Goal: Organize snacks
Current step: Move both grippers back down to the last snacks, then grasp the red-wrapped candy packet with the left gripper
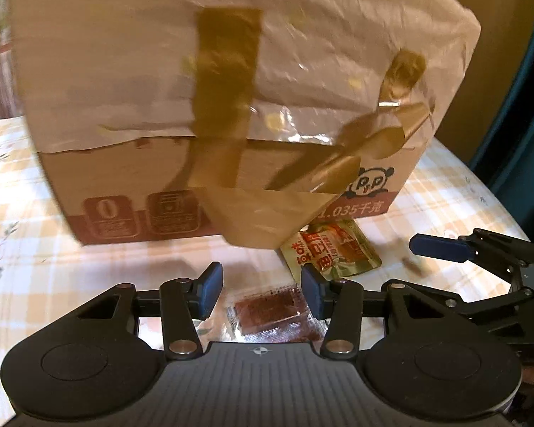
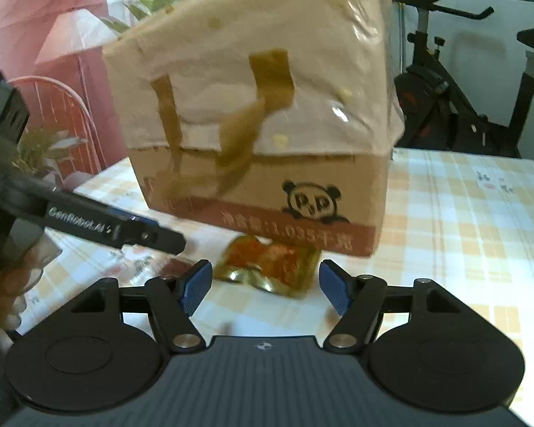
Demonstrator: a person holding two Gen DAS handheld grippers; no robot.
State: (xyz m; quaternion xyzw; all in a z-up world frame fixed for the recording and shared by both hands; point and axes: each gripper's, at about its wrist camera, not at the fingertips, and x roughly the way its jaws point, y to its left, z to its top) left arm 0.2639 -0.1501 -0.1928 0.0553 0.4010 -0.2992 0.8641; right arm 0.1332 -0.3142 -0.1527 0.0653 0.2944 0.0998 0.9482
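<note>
Nearest, the left hand-held gripper (image 1: 261, 290) hovers with jaws moderately apart above a clear packet of dark red snack (image 1: 277, 315), gripping nothing. The right hand-held gripper (image 2: 265, 284) is open wider and empty, facing a gold-and-red snack pouch (image 2: 270, 265) lying on the checked surface (image 2: 462, 231). Behind the pouch stands a taped cardboard box (image 2: 260, 124) topped with plastic wrap.
</note>
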